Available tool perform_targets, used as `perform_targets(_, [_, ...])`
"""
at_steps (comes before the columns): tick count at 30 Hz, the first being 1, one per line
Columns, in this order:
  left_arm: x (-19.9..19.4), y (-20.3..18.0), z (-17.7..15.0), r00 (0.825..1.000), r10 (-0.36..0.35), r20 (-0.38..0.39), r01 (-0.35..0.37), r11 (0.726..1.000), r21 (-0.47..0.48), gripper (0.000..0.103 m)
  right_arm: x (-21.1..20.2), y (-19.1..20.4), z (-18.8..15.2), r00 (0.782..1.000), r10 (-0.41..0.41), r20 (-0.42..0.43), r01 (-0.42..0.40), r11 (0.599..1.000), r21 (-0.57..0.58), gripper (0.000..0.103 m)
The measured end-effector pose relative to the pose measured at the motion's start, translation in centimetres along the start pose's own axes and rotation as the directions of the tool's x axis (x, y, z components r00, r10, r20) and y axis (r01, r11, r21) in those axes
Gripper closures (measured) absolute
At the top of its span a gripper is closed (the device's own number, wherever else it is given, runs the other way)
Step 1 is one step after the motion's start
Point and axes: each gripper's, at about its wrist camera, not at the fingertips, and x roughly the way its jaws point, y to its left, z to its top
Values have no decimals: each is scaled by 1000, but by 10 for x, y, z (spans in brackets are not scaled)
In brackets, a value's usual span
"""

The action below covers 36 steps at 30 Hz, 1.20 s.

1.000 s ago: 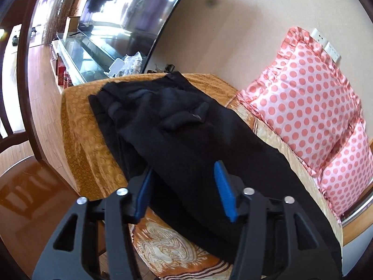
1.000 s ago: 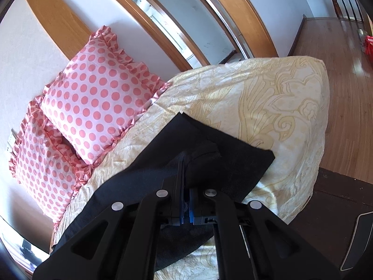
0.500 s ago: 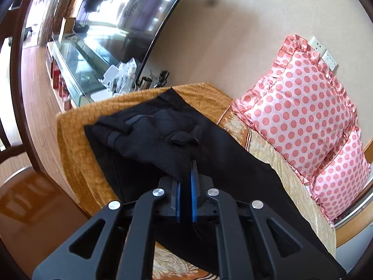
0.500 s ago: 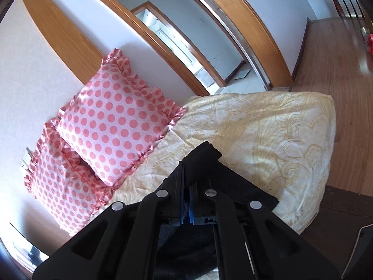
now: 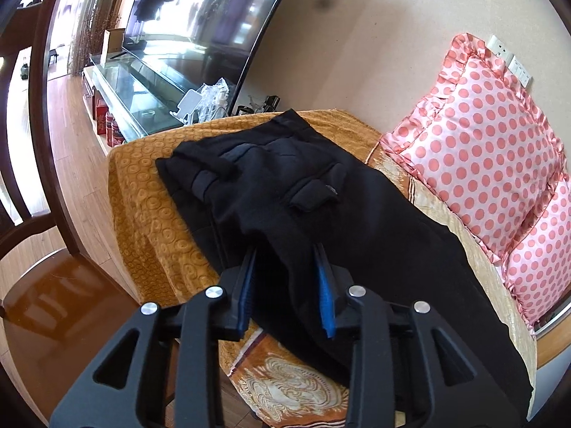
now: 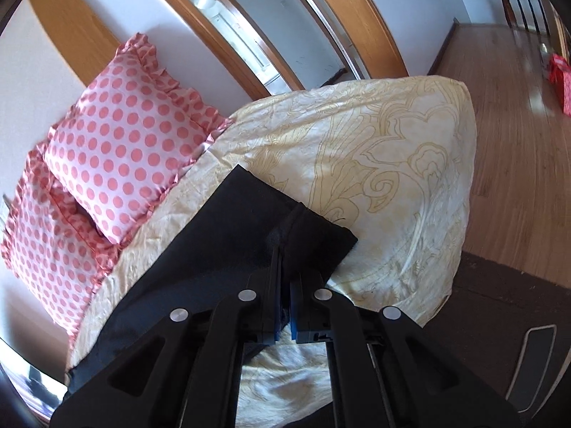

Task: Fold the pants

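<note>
Two black grippers with blue-lined fingers work opposite ends of one garment. Nearest in the left wrist view, the left gripper [image 5: 287, 285] stands with its jaws apart, a fold of the black fabric trousers [image 5: 321, 221] rising between the blue pads without being pinched. In the right wrist view, the right gripper [image 6: 283, 303] has its jaws drawn nearly together on the near edge of the trouser leg just short of the cuff end [image 6: 314, 235], and a small ridge of cloth puckers up ahead of the fingertips.

The trousers lie lengthwise along a sofa draped with a gold patterned cloth [image 5: 142, 192], waistband and flapped back pocket [image 5: 314, 196] toward the far end, legs running back past the left gripper. They look soft and limp, of middling weight, likely to sag and slide over themselves wherever they are unsupported; I would take them by seams, the waistband or the hem, where the layers are thick enough to hold together.

Beyond, two pink pillows with coral dots [image 5: 492, 149] lean on the wall, and a large dark television [image 5: 200, 18] stands farther off
</note>
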Motion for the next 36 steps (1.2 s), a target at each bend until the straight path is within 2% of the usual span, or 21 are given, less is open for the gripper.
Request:
perform_targets(4, [-10, 2, -3, 1000, 17, 26, -17, 999, 33, 61, -16, 12, 1, 992, -105, 64, 111, 989, -97, 75])
perform_targets(5, [-14, 2, -3, 999, 38, 38, -39, 998, 40, 52, -25, 17, 2, 981, -155, 116, 170, 977, -128, 68])
perform_targets(8, [-31, 0, -5, 987, 99, 127, -107, 992, 59, 46, -46, 37, 5, 949, -213, 233, 262, 943, -205, 68])
perform_targets(9, [-34, -2, -4, 984, 102, 145, -113, 991, 65, 40, -52, 48, 5, 948, -188, 256, 252, 935, -248, 68])
perform_targets(11, [-37, -8, 3, 981, 94, 169, -109, 990, 87, 27, -56, 83, 2, 966, -86, 245, 176, 911, -373, 68])
perform_targets(13, [-25, -10, 16, 988, 96, 122, -106, 991, 84, 29, -54, 123, -7, 983, 50, 178, 42, 878, -477, 68])
perform_targets(14, [-20, -7, 18, 992, 83, 92, -89, 994, 65, 34, -52, 137, -11, 985, 103, 141, -18, 864, -503, 68])
perform_targets(15, [-13, -1, 21, 998, 45, 39, -46, 999, 20, 43, -49, 159, -18, 979, 190, 69, -126, 839, -529, 68])
perform_targets(16, [-8, 4, 21, 1000, 8, -4, -8, 1000, -22, 46, -44, 180, -26, 965, 261, 0, -220, 814, -538, 68])
perform_targets(17, [-4, 7, 21, 1000, -9, -29, 8, 999, -45, 46, -41, 192, -31, 954, 297, -39, -270, 795, -543, 68])
perform_targets(20, [1, 12, 20, 998, -35, -45, 31, 997, -76, 46, -23, 262, -63, 870, 435, -233, -484, 655, -581, 68])
perform_targets(21, [1, 13, 23, 998, -52, -41, 48, 995, -84, 46, -19, 278, -72, 848, 453, -275, -521, 621, -586, 68])
perform_targets(23, [3, 15, 30, 995, -88, -37, 83, 990, -116, 46, -9, 319, -99, 784, 484, -388, -616, 532, -581, 68])
perform_targets(24, [4, 17, 33, 995, -92, -34, 87, 988, -128, 46, -4, 341, -114, 744, 493, -451, -665, 481, -572, 68])
perform_targets(26, [7, 24, 39, 997, -72, -27, 67, 986, -154, 47, 4, 375, -143, 686, 487, -541, -726, 405, -557, 68])
perform_targets(28, [9, 33, 44, 999, -47, -14, 44, 984, -172, 63, 10, 406, -174, 632, 461, -623, -774, 340, -533, 68])
perform_targets(29, [8, 36, 46, 1000, -26, -1, 26, 986, -164, 90, 17, 422, -190, 604, 437, -666, -797, 313, -517, 68])
perform_targets(31, [4, 34, 47, 1000, -3, 17, 5, 995, -103, 94, 25, 445, -210, 569, 403, -717, -822, 272, -500, 68])
perform_targets(33, [6, 29, 42, 999, 46, 9, -46, 999, -23, 92, 32, 467, -231, 567, 355, -744, -824, 216, -524, 68])
perform_targets(35, [5, 25, 38, 996, 90, 17, -91, 995, 39, 83, 41, 490, -249, 579, 305, -757, -815, 173, -554, 68])
perform_targets(36, [1, 23, 36, 994, 109, 30, -110, 992, 60, 69, 47, 496, -252, 578, 287, -764, -816, 165, -555, 68])
